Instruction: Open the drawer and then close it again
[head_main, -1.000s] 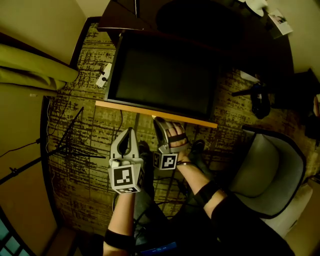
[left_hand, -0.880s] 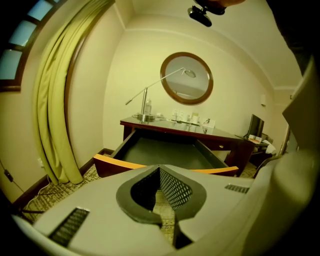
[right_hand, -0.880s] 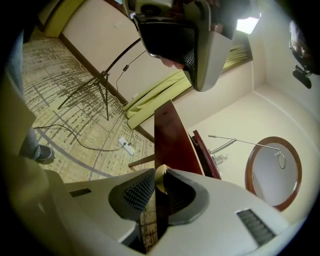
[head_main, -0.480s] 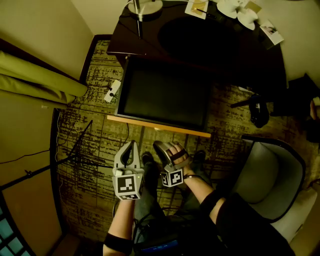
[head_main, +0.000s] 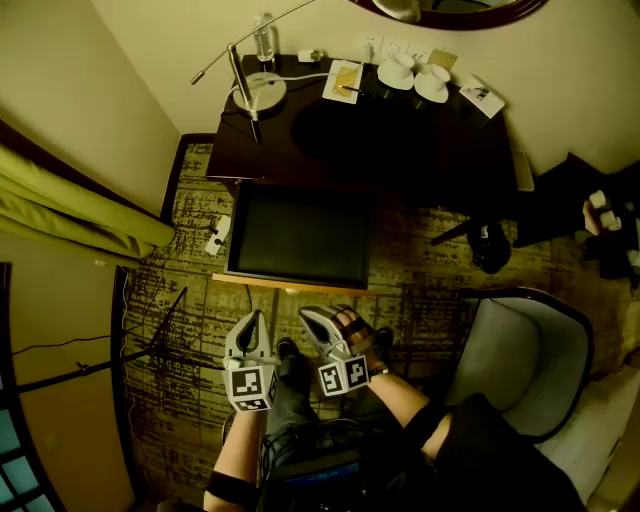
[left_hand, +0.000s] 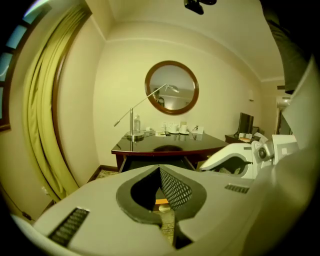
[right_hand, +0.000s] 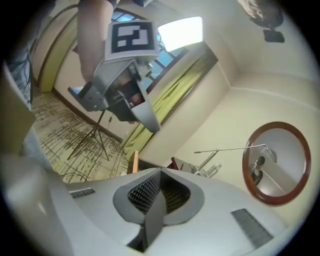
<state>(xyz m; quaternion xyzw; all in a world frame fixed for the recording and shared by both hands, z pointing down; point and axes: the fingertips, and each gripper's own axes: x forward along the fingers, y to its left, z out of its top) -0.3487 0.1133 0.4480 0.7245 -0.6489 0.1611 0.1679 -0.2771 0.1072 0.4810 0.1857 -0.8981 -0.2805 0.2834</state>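
Holding nothing, left gripper (head_main: 251, 317) jaws together, right gripper (head_main: 308, 313) jaws just closing, I am favouring a square push on the open drawer (head_main: 298, 238).

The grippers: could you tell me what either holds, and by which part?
Nothing: left gripper shut empty; right gripper's jaws just closed, nothing between them.

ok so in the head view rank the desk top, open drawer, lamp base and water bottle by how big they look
1. desk top
2. open drawer
3. lamp base
4. water bottle, smallest, though not far behind the lamp base
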